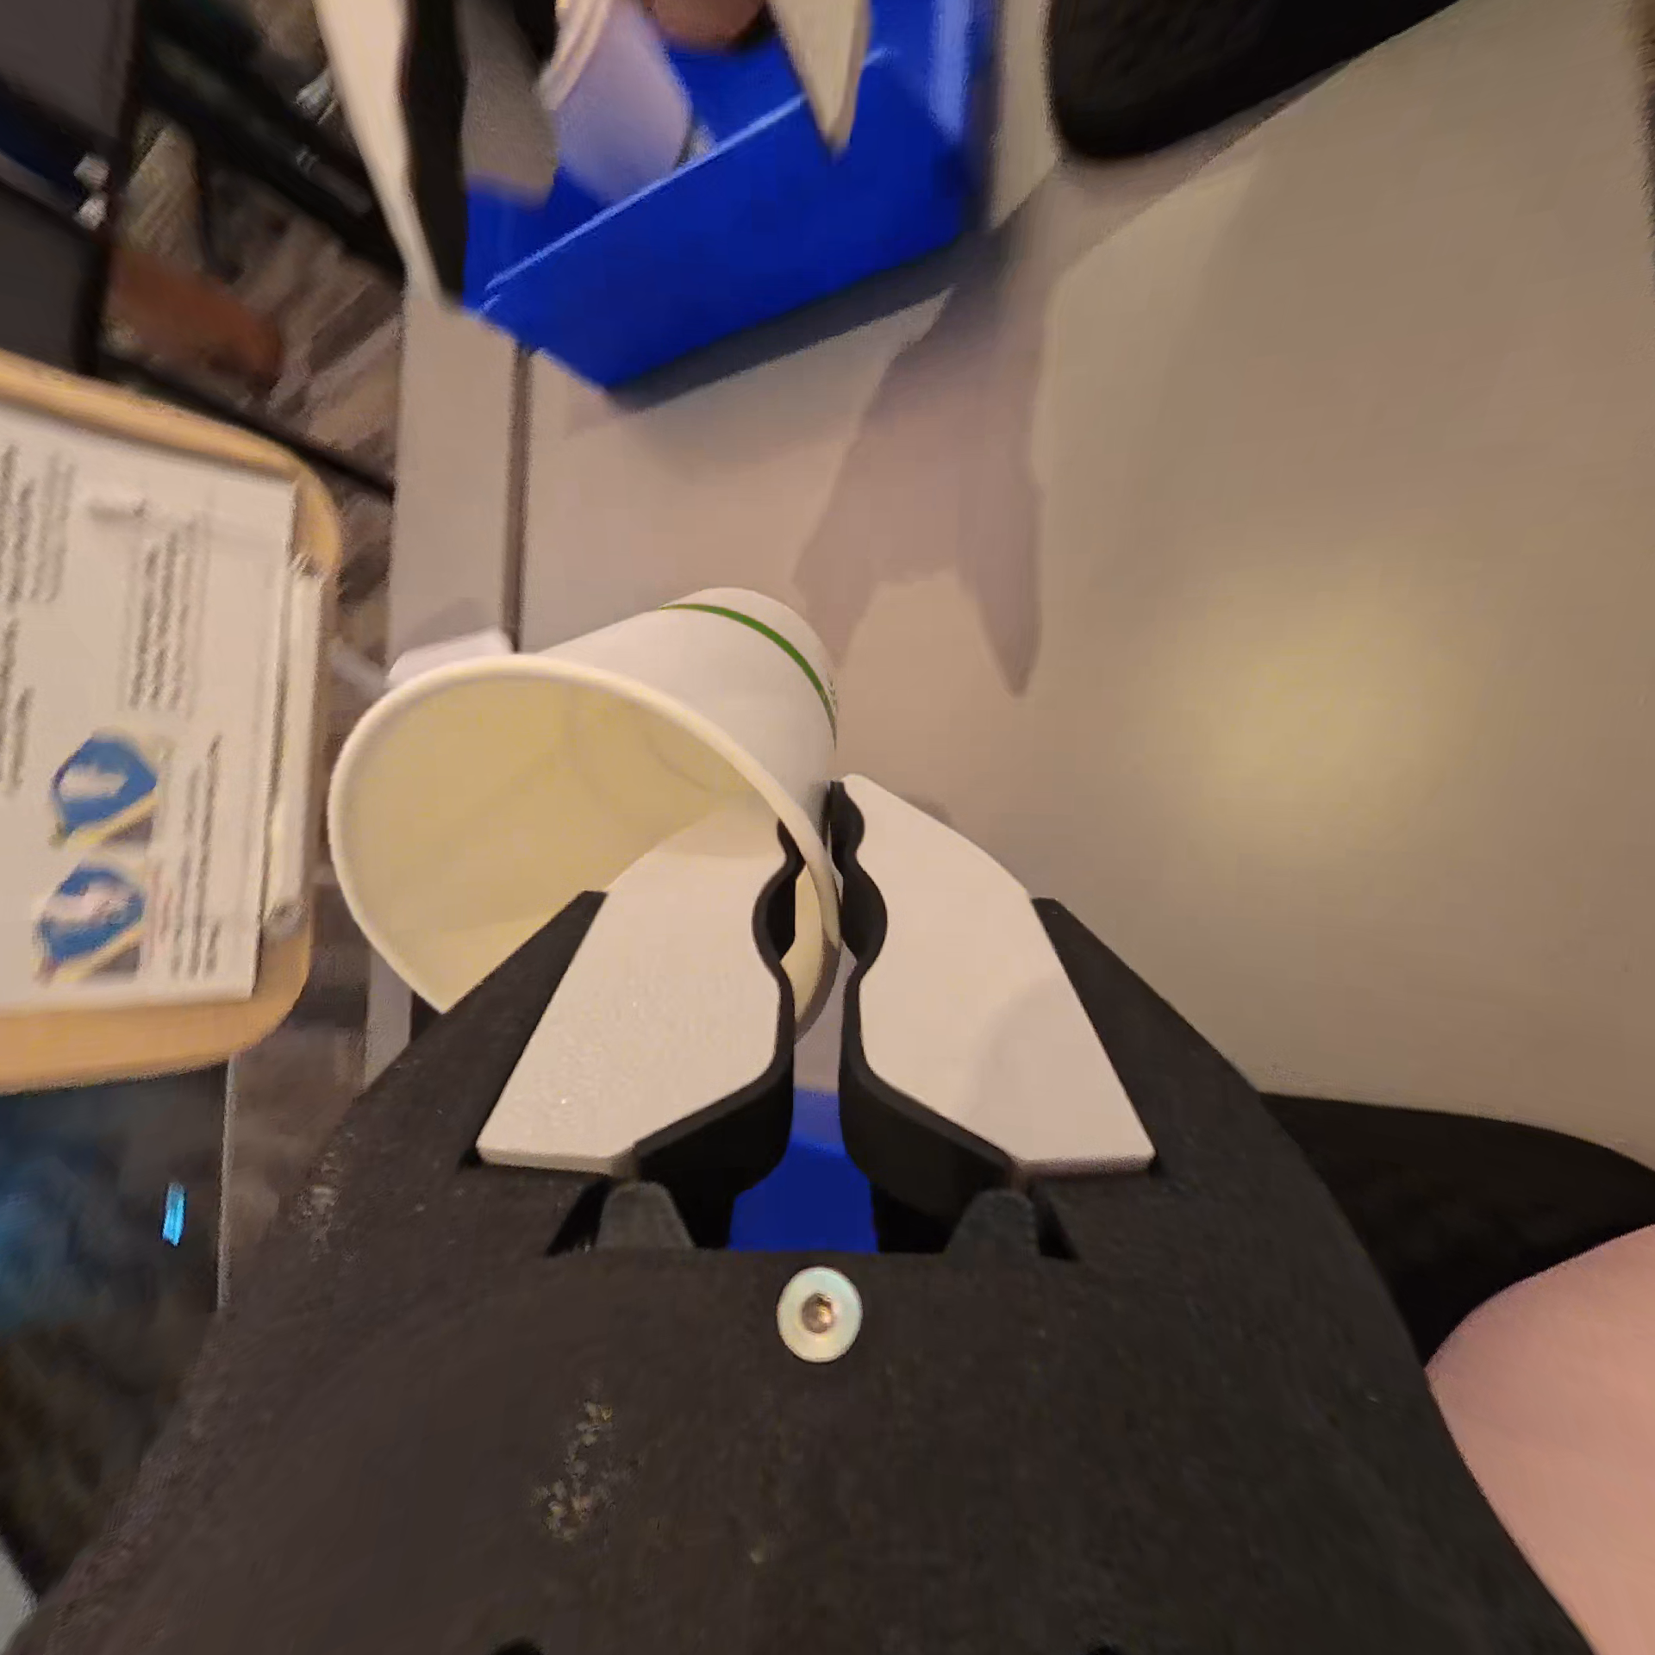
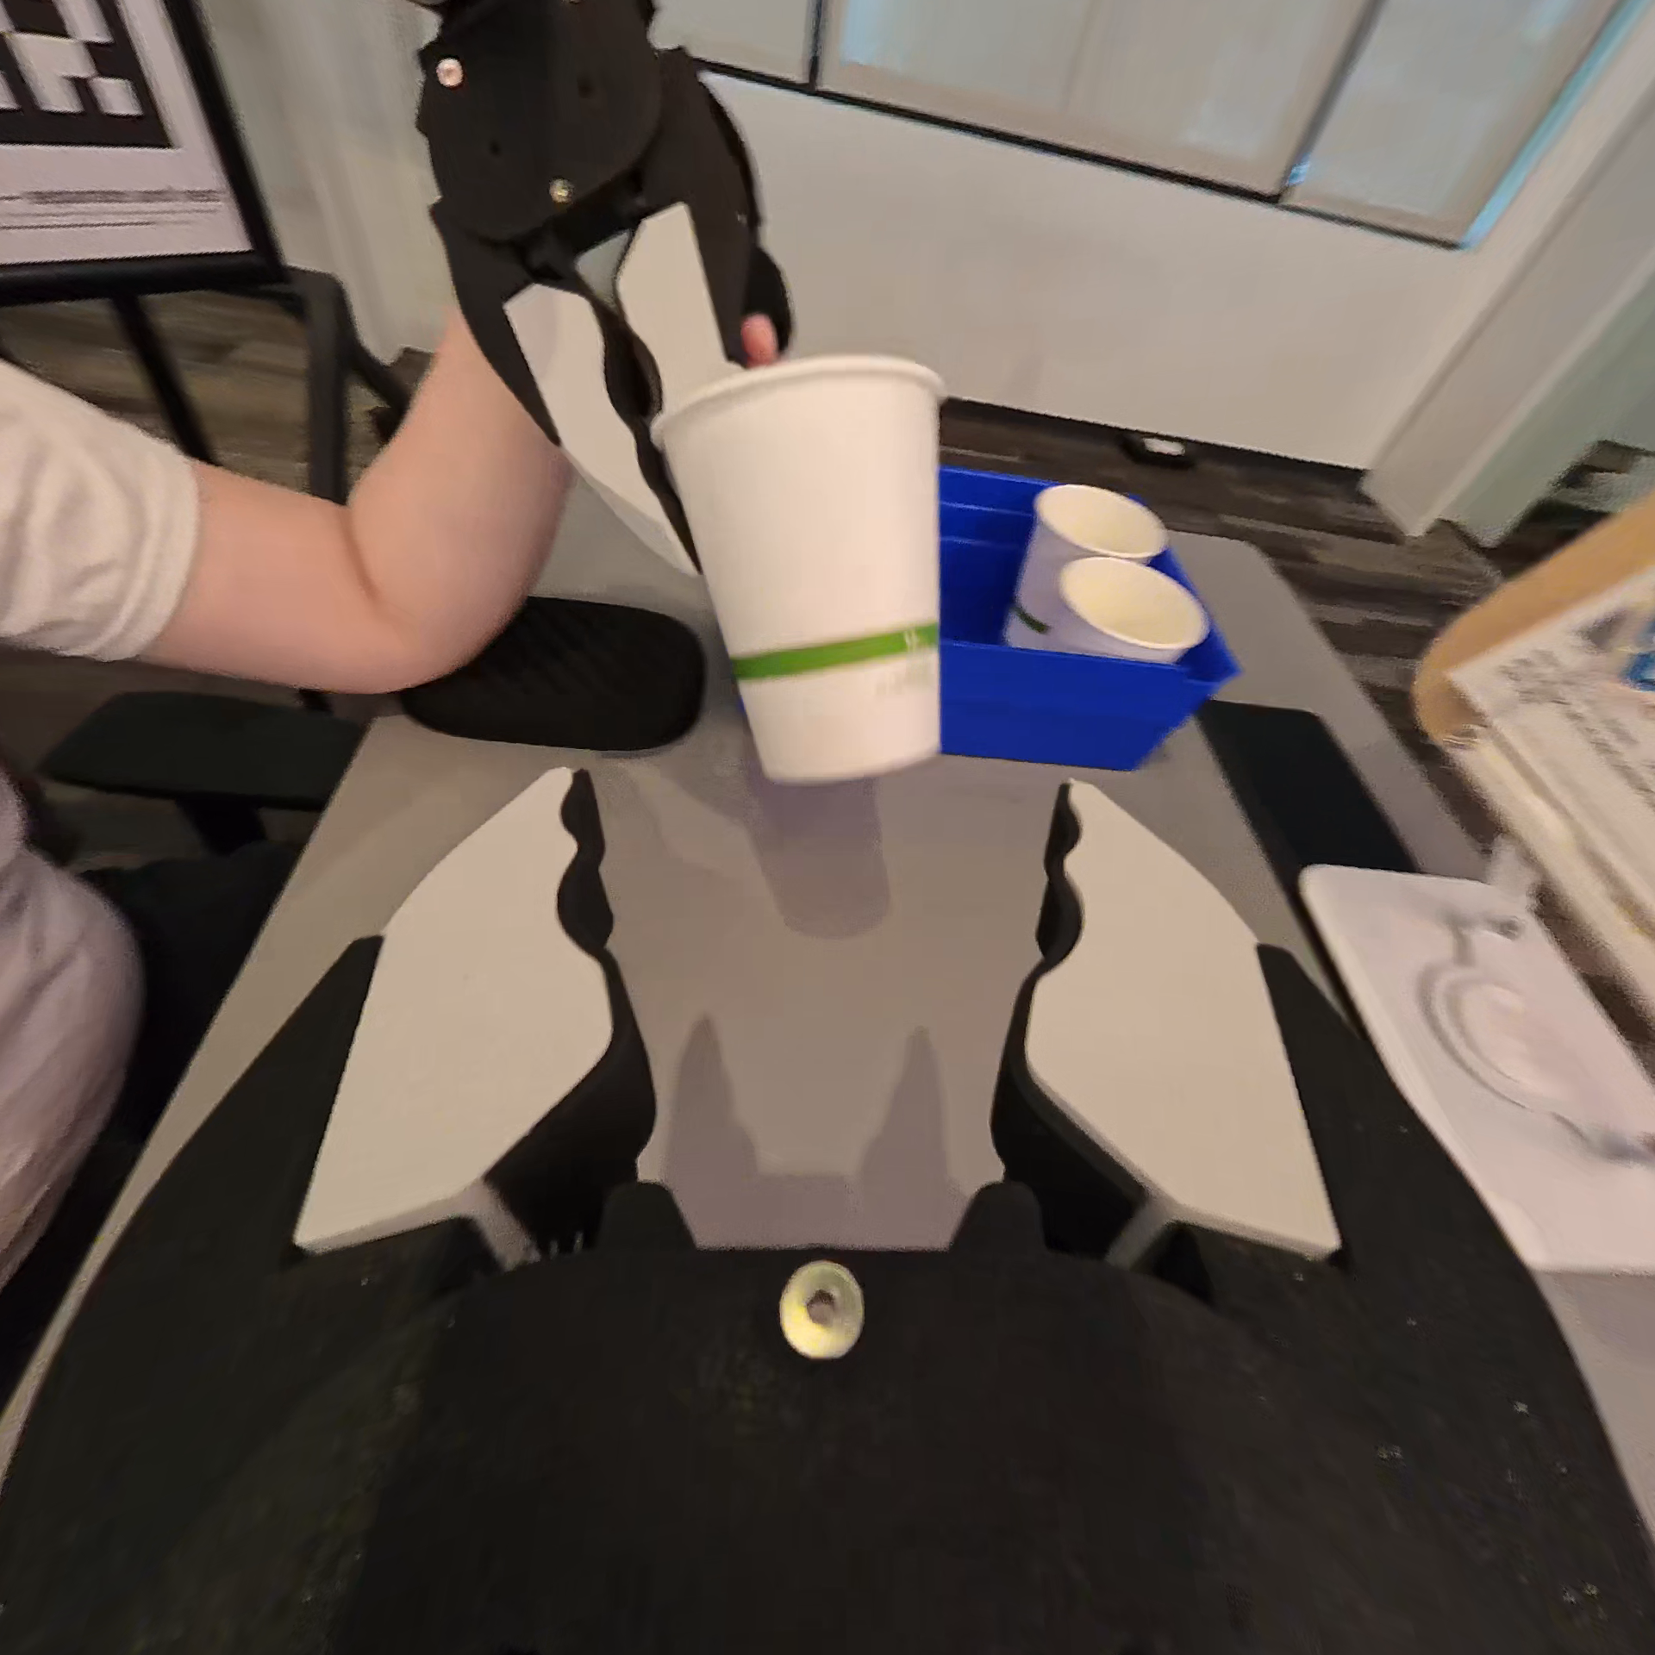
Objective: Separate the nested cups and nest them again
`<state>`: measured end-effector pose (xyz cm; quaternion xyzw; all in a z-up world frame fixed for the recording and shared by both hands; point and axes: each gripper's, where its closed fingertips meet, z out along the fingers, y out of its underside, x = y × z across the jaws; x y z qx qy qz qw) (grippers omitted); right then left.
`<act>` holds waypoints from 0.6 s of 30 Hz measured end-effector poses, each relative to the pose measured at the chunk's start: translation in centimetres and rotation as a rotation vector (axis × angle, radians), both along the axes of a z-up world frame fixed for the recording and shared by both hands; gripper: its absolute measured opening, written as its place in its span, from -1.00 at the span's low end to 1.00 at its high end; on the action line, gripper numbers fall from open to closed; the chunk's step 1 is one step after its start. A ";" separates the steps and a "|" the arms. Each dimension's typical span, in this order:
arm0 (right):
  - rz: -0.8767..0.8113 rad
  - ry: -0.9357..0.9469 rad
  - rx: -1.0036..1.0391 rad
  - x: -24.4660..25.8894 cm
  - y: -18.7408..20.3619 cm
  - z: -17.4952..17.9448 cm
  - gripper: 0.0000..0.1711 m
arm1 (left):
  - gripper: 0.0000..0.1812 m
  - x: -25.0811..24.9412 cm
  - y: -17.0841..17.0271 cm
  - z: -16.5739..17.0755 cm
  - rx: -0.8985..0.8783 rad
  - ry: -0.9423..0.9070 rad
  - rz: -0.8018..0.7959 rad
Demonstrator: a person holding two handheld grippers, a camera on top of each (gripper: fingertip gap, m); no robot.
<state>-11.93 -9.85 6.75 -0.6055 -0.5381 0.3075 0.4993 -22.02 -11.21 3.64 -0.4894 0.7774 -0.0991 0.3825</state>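
Observation:
A white paper cup (image 1: 555, 788) with a green band hangs in the air above the grey table. My left gripper (image 1: 819, 806) is shut on the cup's rim and wall, one finger inside and one outside. In the right wrist view the same cup (image 2: 824, 573) hangs from the left gripper (image 2: 663, 501), upright and slightly tilted. My right gripper (image 2: 819, 806) is open and empty, low over the table just in front of the cup. Two more white cups (image 2: 1110, 582) lean in a blue bin (image 2: 1075, 716).
The blue bin (image 1: 716, 260) stands at the far side of the table. A black pad (image 2: 555, 672) lies under a person's forearm (image 2: 403, 573). A white tray (image 2: 1469, 1057) and a wooden board with a printed sheet (image 2: 1558, 681) sit at the right.

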 end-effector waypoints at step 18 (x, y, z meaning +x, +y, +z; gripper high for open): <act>0.305 -0.062 -0.383 -4.9 -3.3 -6.6 0.13 | -0.96 5.0 -4.6 -4.6 -0.090 0.143 -0.271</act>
